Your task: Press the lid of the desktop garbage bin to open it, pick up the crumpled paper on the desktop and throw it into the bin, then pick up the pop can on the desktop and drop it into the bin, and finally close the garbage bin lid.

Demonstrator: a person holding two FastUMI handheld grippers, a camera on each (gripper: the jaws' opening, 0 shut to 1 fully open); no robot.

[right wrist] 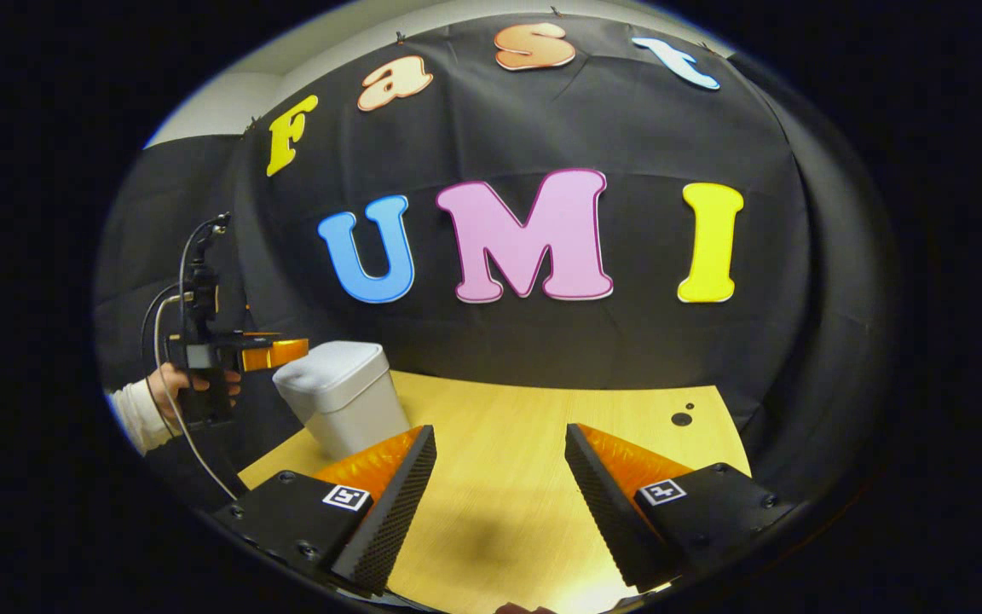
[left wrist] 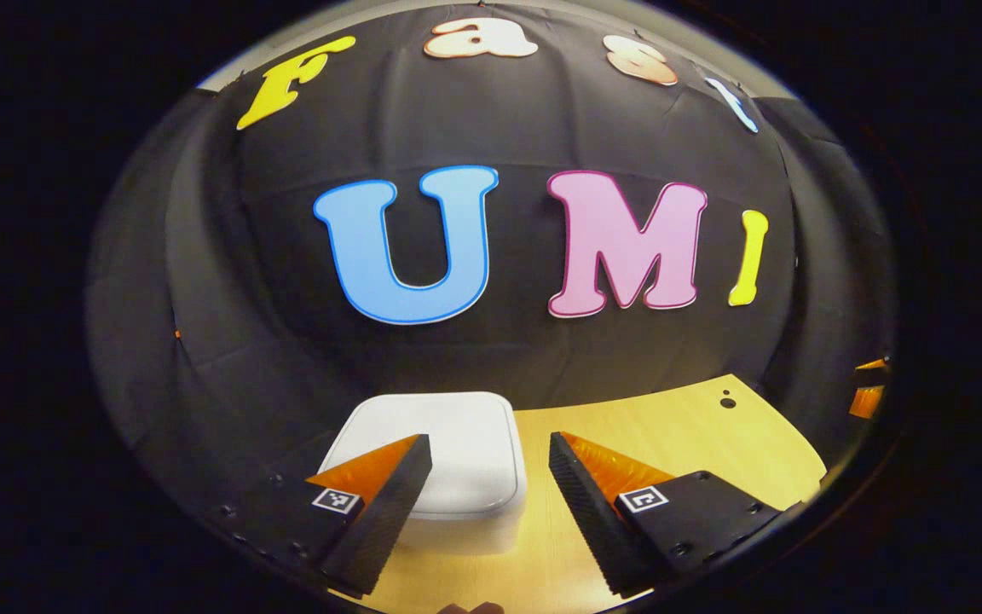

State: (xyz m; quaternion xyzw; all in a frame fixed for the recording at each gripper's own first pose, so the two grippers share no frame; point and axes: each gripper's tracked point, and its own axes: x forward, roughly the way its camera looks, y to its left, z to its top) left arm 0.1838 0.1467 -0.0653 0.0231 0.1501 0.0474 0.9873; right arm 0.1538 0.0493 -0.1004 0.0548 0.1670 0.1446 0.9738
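A white desktop bin with its lid down stands on the wooden table, just ahead of and below my left gripper, which is open with nothing between its fingers. In the right gripper view the same bin stands at the table's left edge, and the left gripper, held by a hand, hovers beside the bin's lid at about its height. My right gripper is open above bare tabletop, well right of the bin.
The black cloth wall rises right behind the table. Two small dark holes mark the far right of the tabletop. A white sleeve and a cable show at the left edge.
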